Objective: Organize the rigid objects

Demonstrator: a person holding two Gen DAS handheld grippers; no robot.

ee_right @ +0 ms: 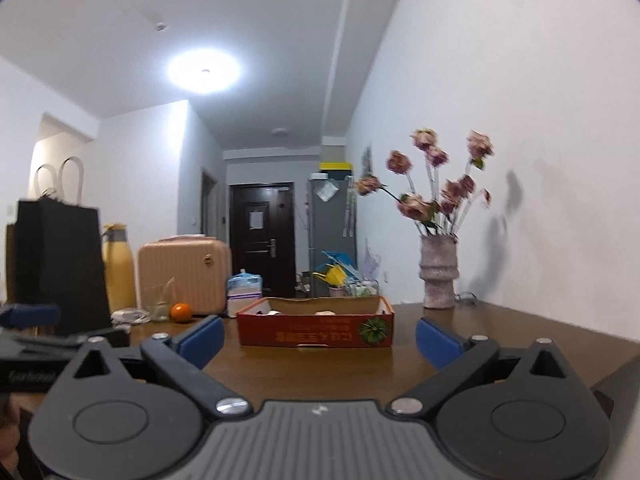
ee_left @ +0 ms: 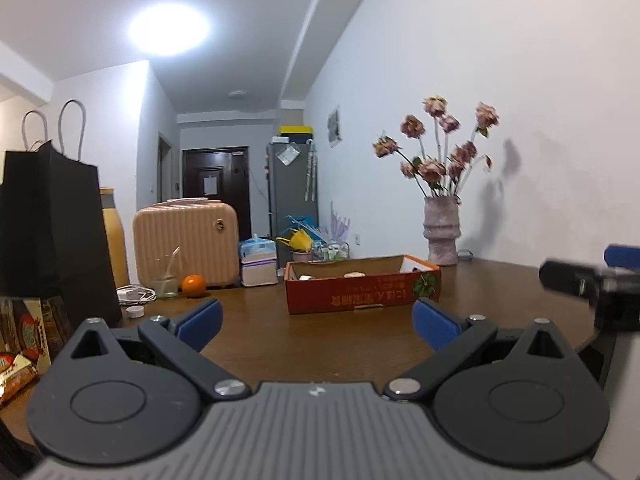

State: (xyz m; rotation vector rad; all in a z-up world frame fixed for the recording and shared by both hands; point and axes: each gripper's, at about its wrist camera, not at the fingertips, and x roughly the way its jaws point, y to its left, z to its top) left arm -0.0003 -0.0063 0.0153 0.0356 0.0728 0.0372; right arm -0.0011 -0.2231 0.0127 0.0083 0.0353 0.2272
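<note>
The red cardboard box [ee_left: 362, 286] sits mid-tabletop [ee_left: 320, 344], a few pale items already inside; left of it, the orange [ee_left: 193, 284] and white cap [ee_left: 135, 311] look unsorted; left hand-held gripper [ee_left: 318, 322] and right hand-held gripper [ee_right: 320, 340] gape wide, empty; plenty left, I'd say.

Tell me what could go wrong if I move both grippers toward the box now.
1. The left gripper and right gripper, both open and empty, sit side by side and could collide.
2. A push could slide the shallow red box along the table.
3. The flower vase beyond the box might tip.
</note>
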